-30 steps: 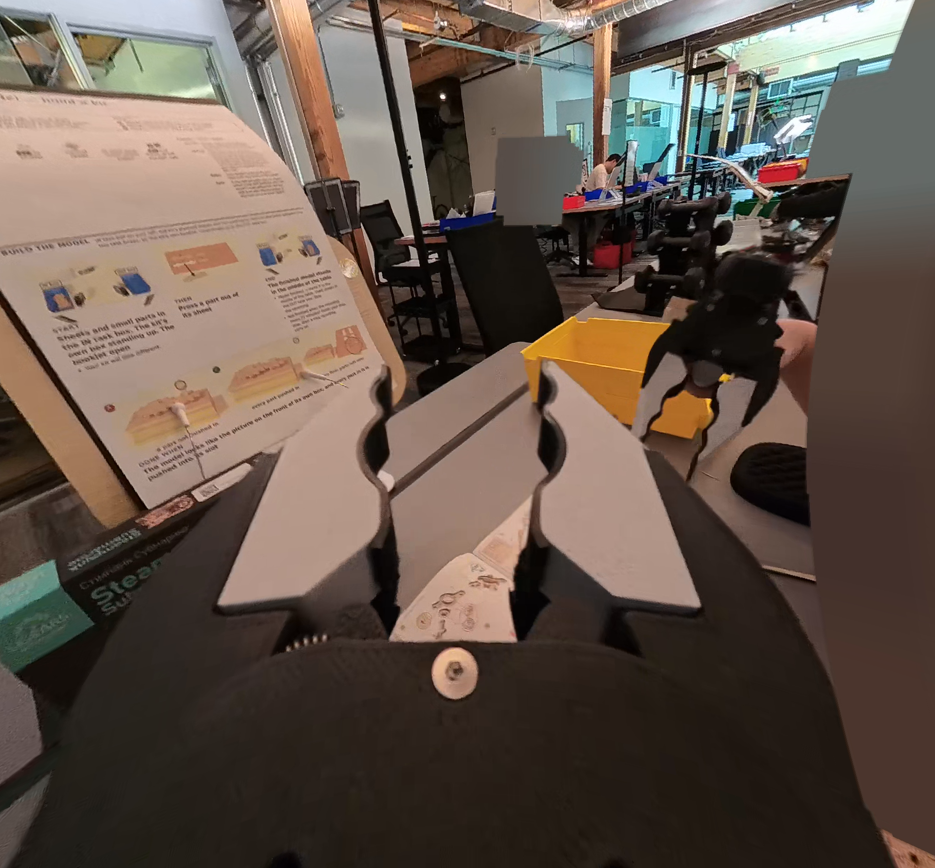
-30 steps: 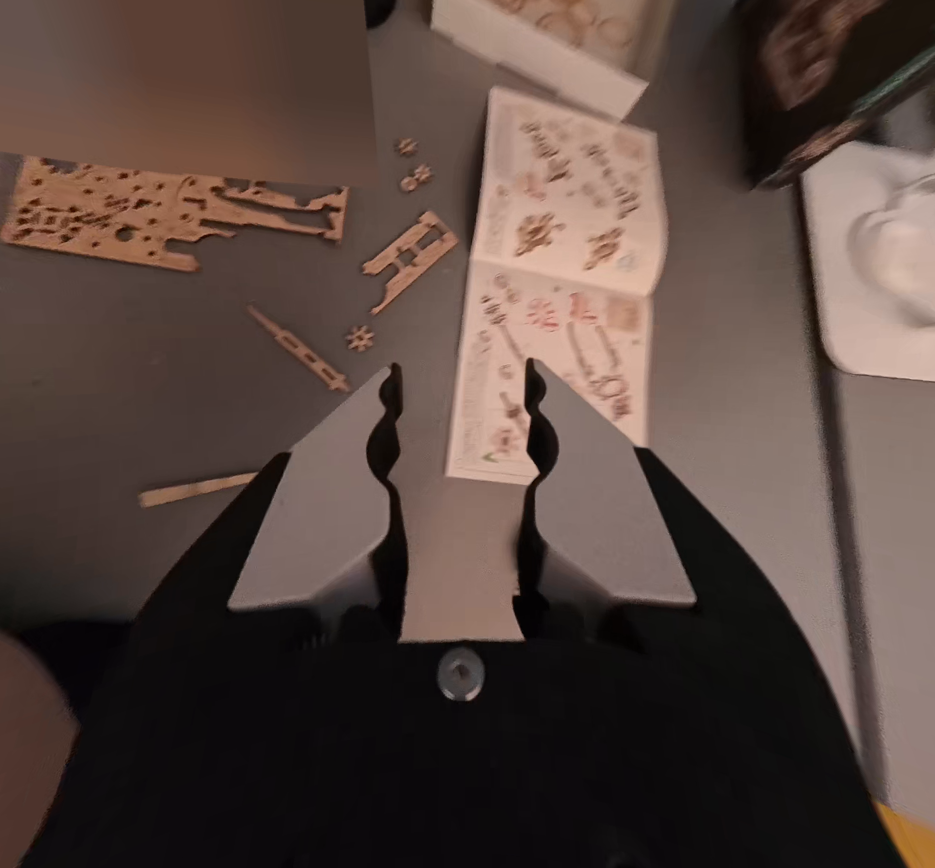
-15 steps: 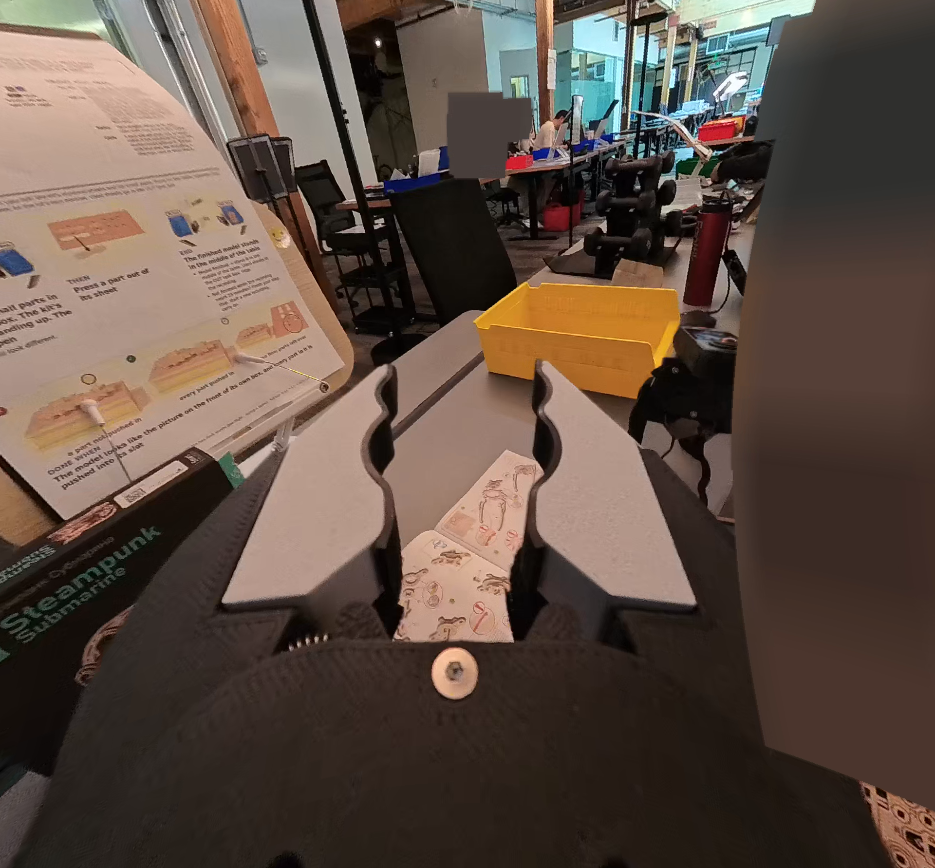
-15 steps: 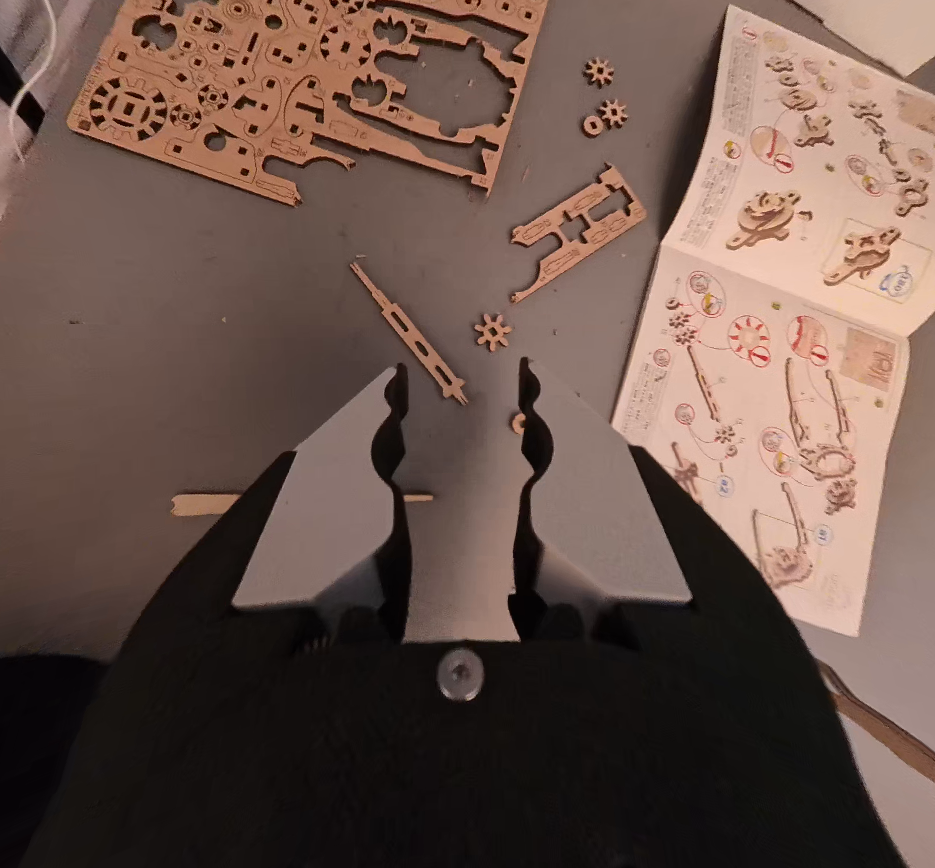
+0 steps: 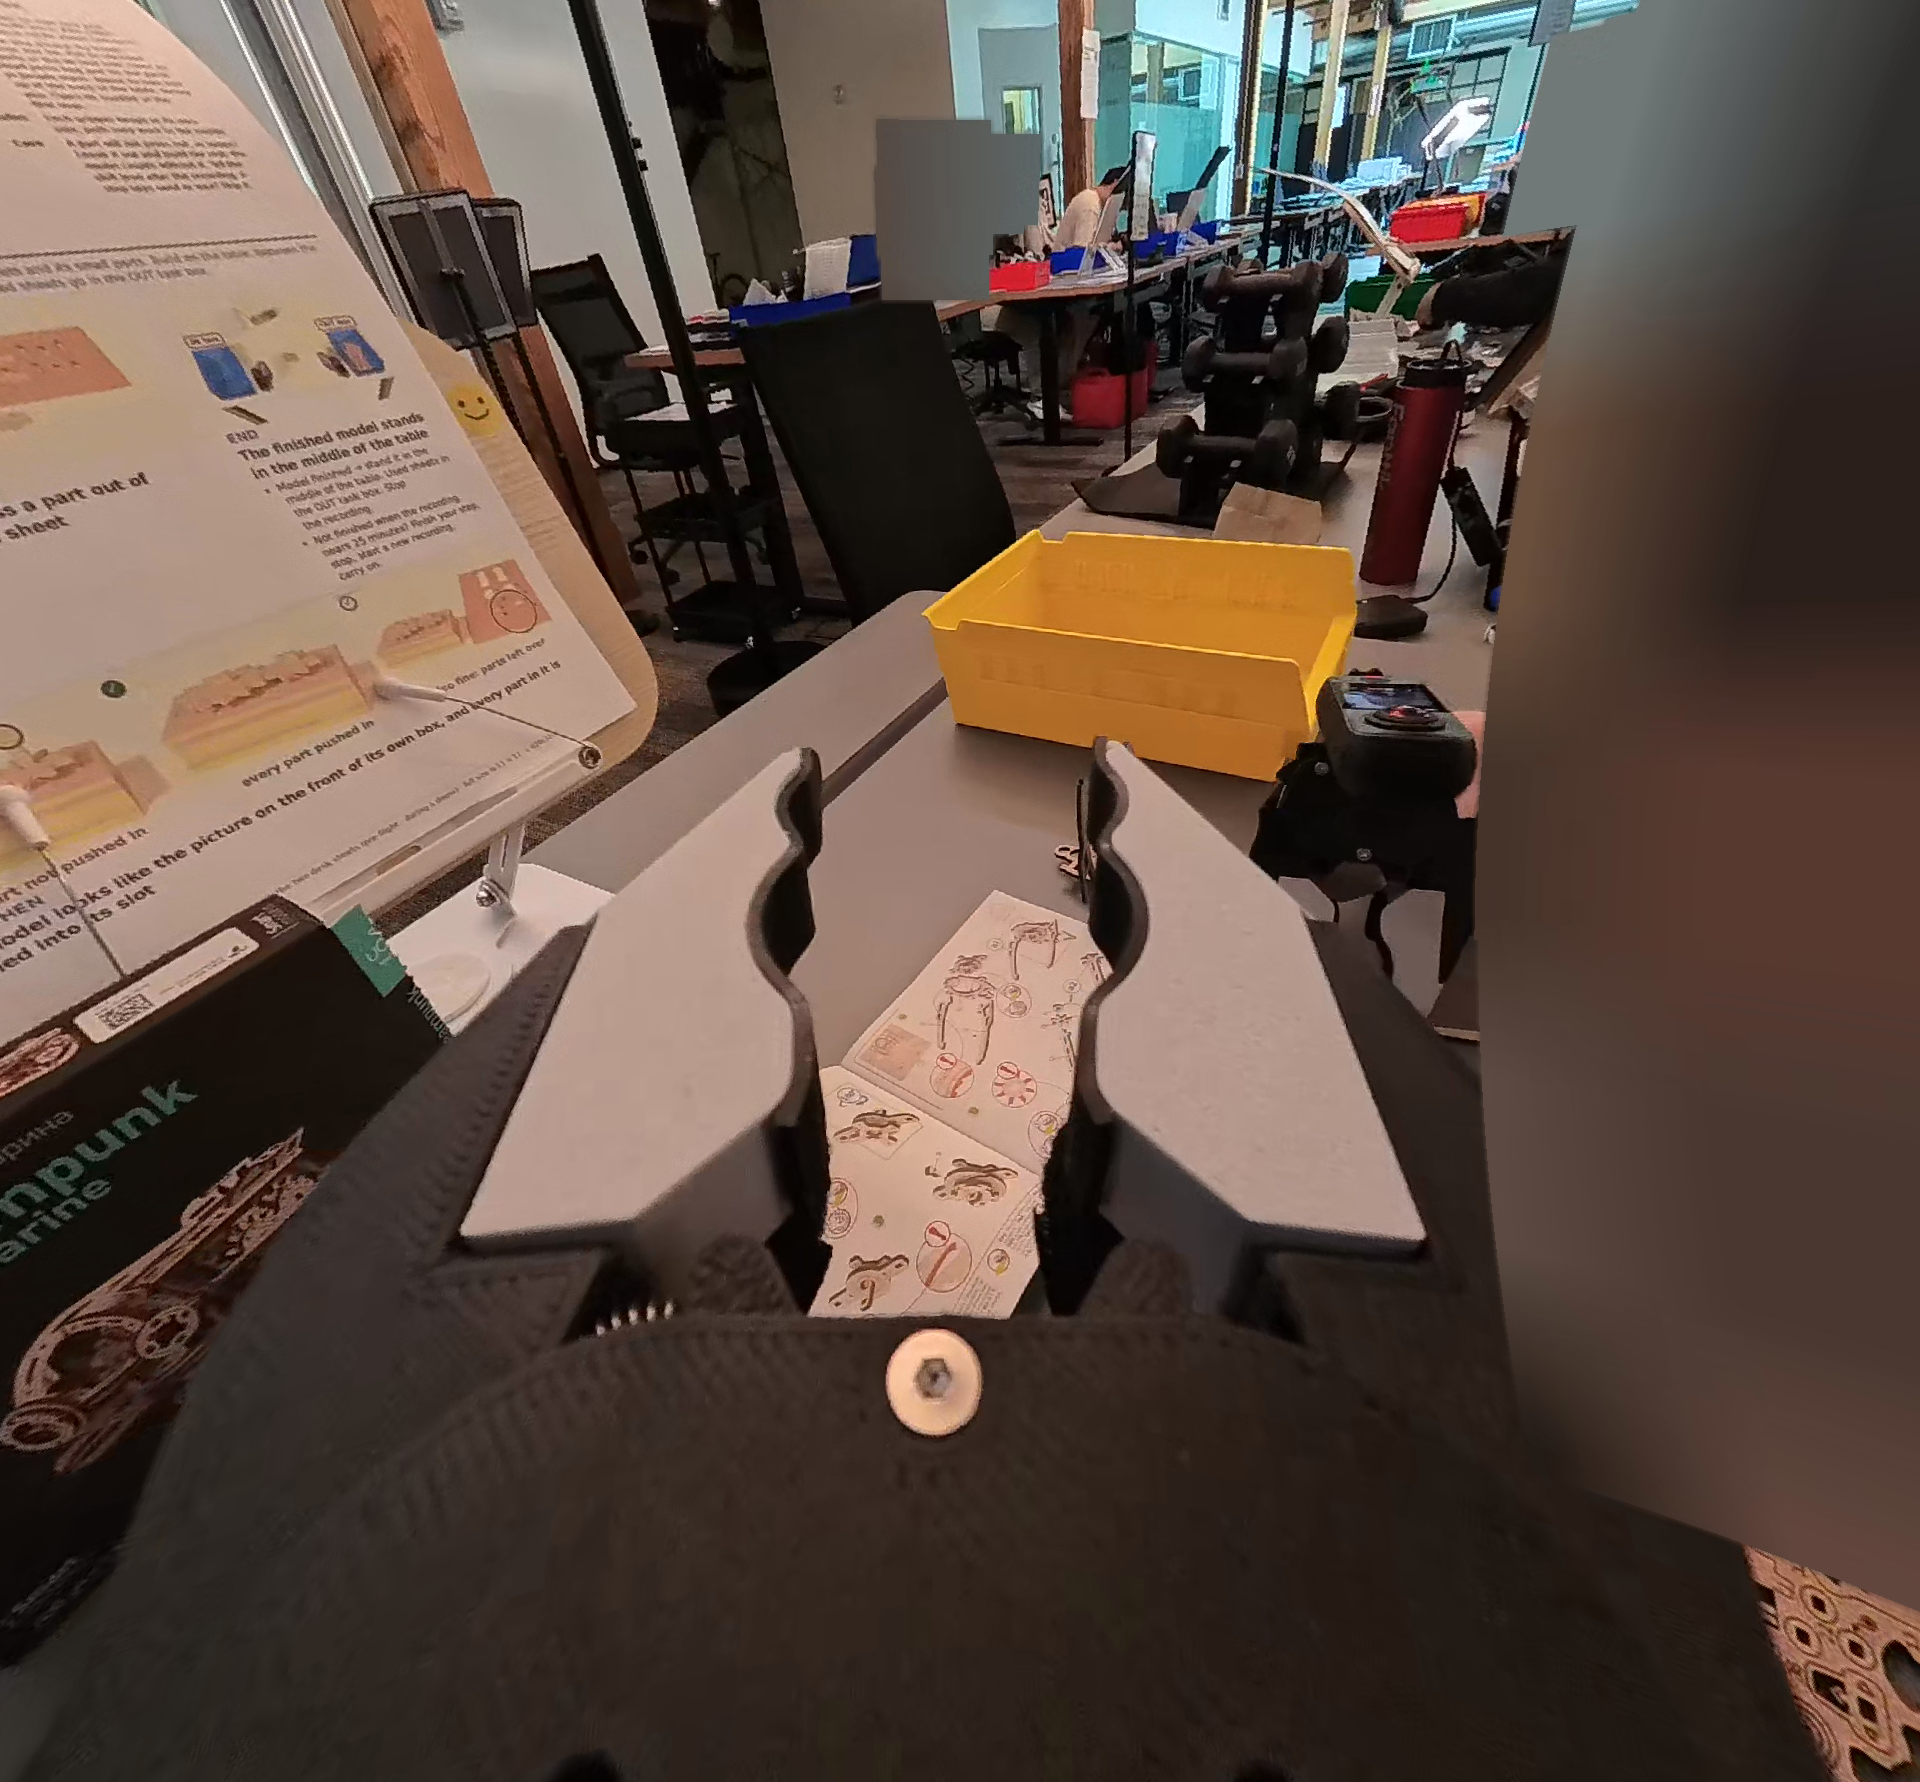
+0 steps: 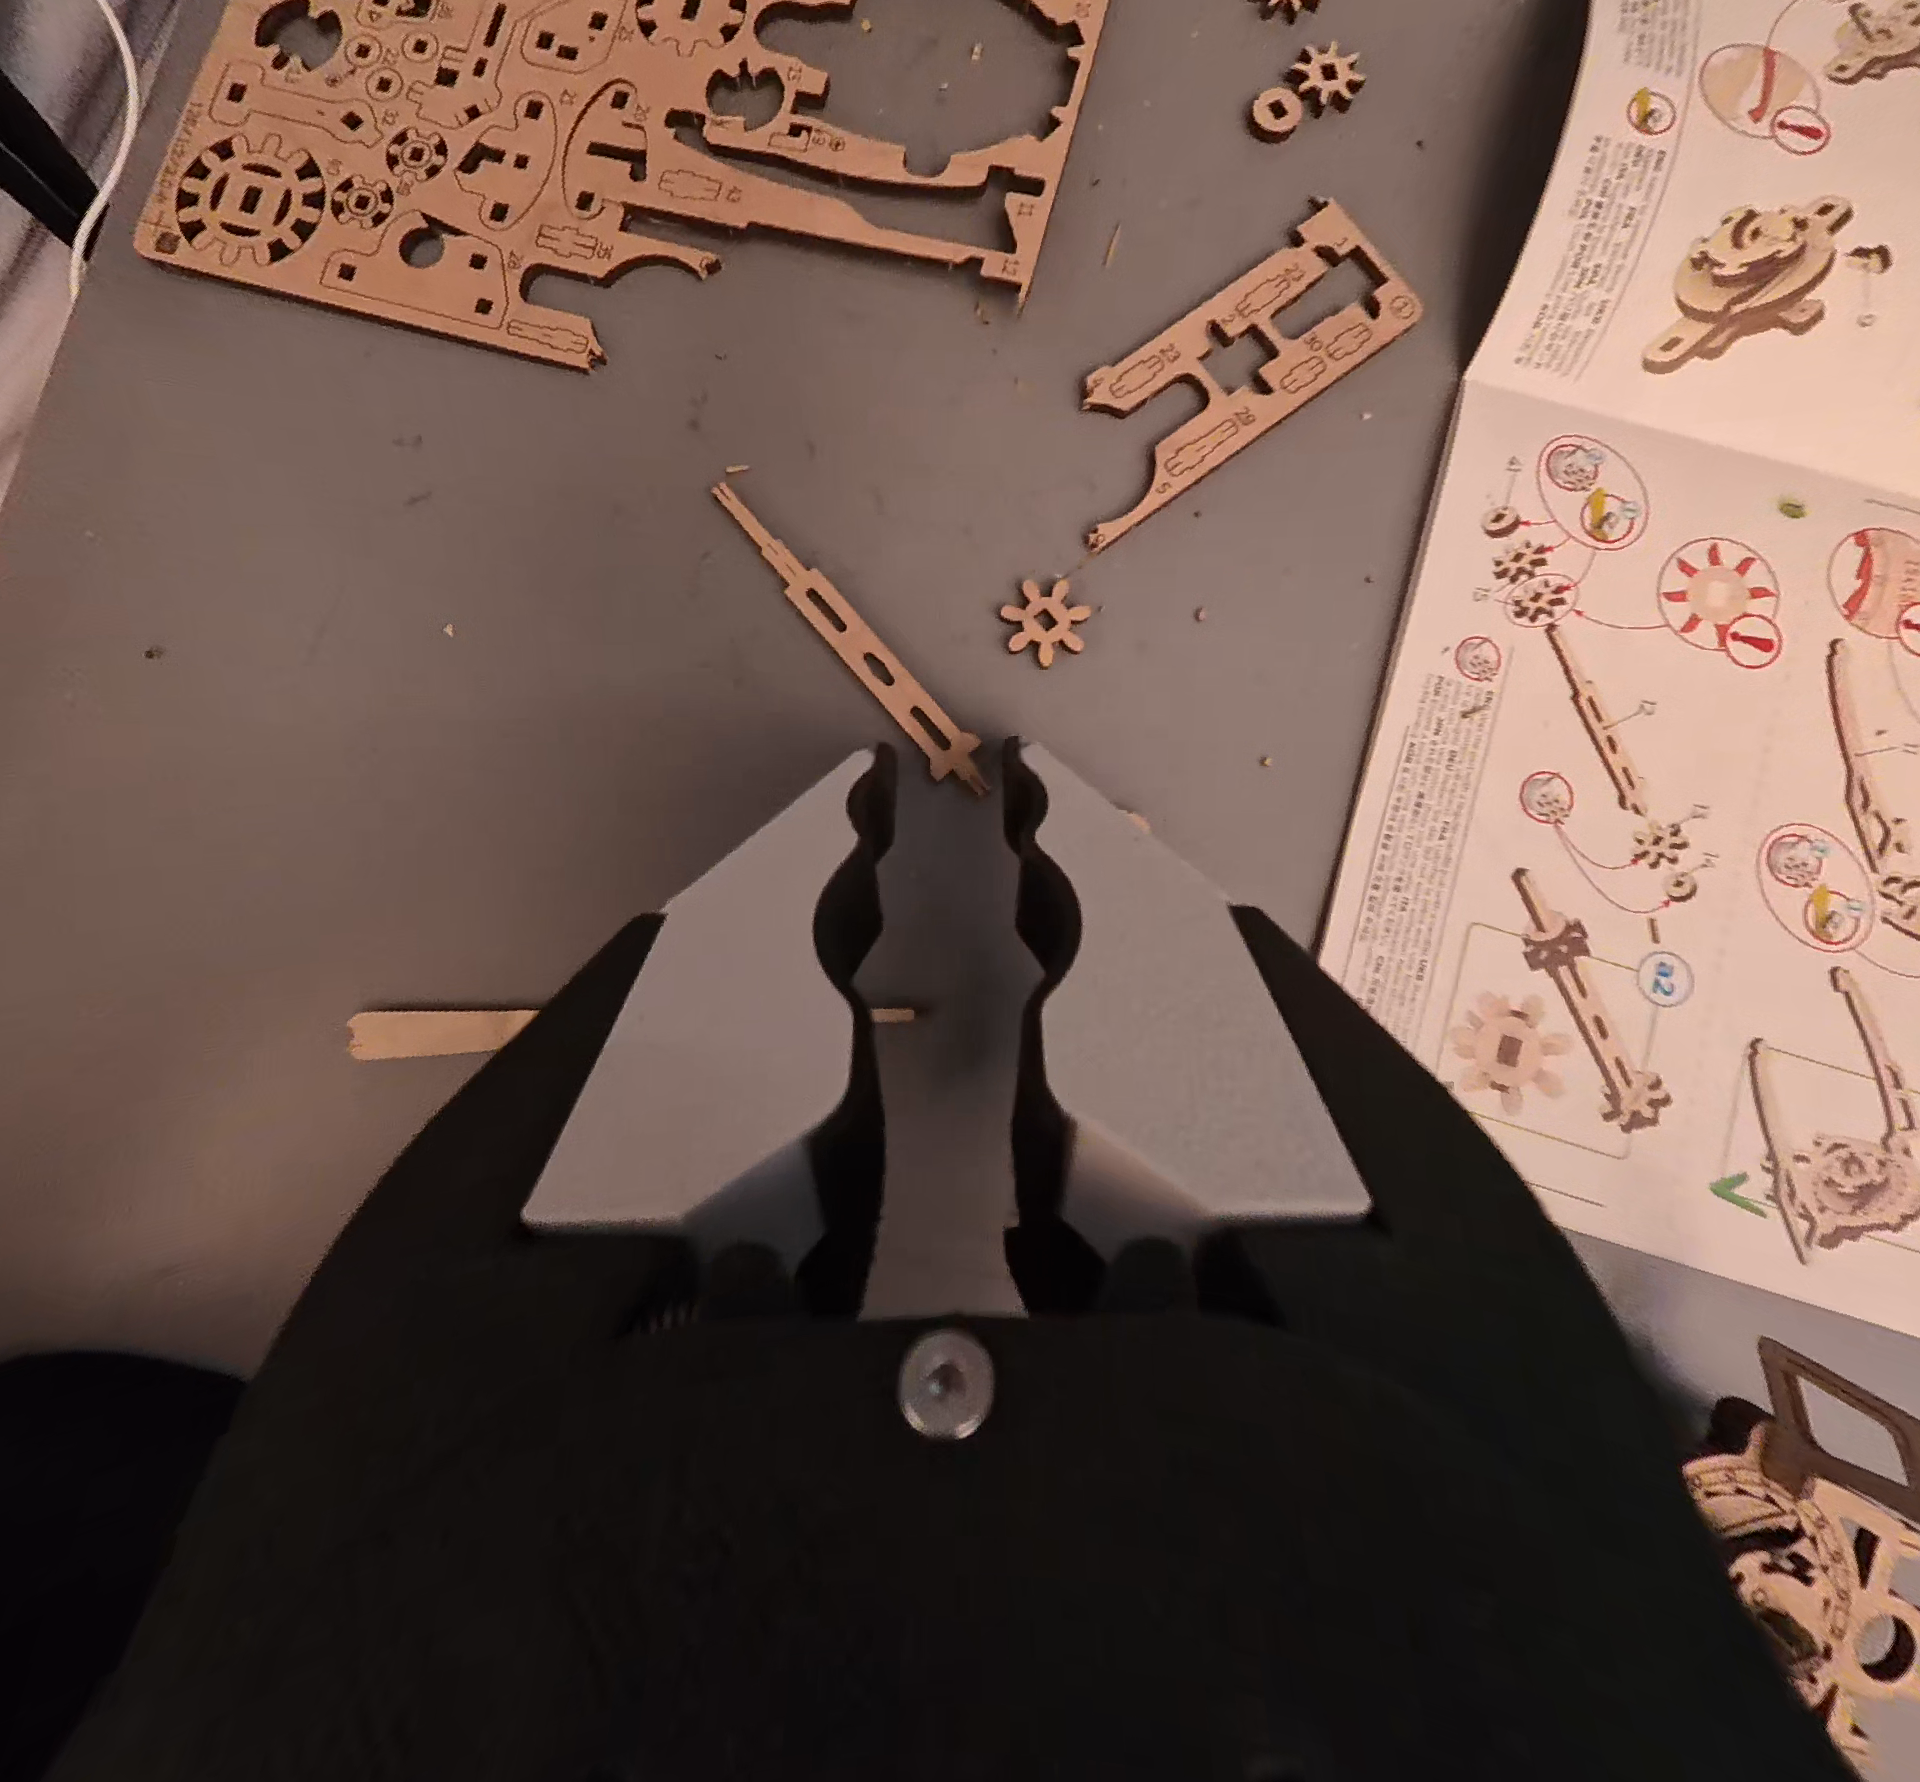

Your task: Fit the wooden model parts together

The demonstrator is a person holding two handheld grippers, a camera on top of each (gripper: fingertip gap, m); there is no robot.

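The right gripper (image 6: pixel 940 764) has dropped closer to the grey table (image 6: pixel 416 693) than half a second ago, and its fingers, spread then, now stand narrowed but not yet pressed together, empty, with the near tip of the thin slotted wooden rod (image 6: pixel 847 636) lying just between their ends. That reads as the start of picking up the rod, probably to thread on the small gear (image 6: pixel 1044 620) lying just right of it. Farther off lie the punched-out wooden sheet (image 6: pixel 582 70), a forked frame piece (image 6: pixel 1242 361) and two more tiny gears (image 6: pixel 1304 39); the open instruction booklet (image 6: pixel 1683 589) sits to the right. The left gripper (image 5: pixel 945 787) has drifted only slightly and hovers spread and empty above the booklet, with a yellow bin (image 5: pixel 1143 641) beyond. Whether the right fingertips touch the table cannot be told. A flat stick (image 6: pixel 436 1034) runs under the right gripper, mostly hidden, and a partly built model at the near right corner is cut off.
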